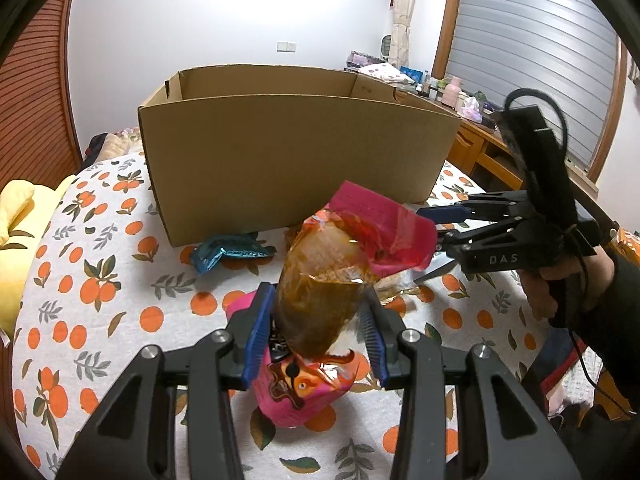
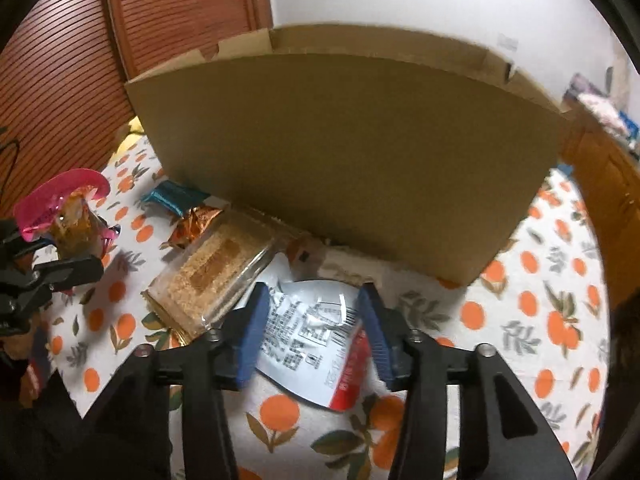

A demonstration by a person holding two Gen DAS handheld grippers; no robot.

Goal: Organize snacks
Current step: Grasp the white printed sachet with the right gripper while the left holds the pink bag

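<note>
Big open cardboard box (image 1: 296,152) stands at the far side, with a blue packet (image 1: 224,254) and a clear crumb-filled pack (image 2: 212,276) lying loose just in front of it. Left gripper (image 1: 316,332) points down, clamped on the pink snack bag (image 1: 320,280), lifted off the cloth. Right gripper (image 2: 314,320), held in a hand (image 1: 556,292), hovers with jaws apart over a white-and-red packet (image 2: 316,340), pads not pressing. Orange-print tablecloth (image 1: 100,300) below; louvred wooden door (image 2: 80,60) left.
</note>
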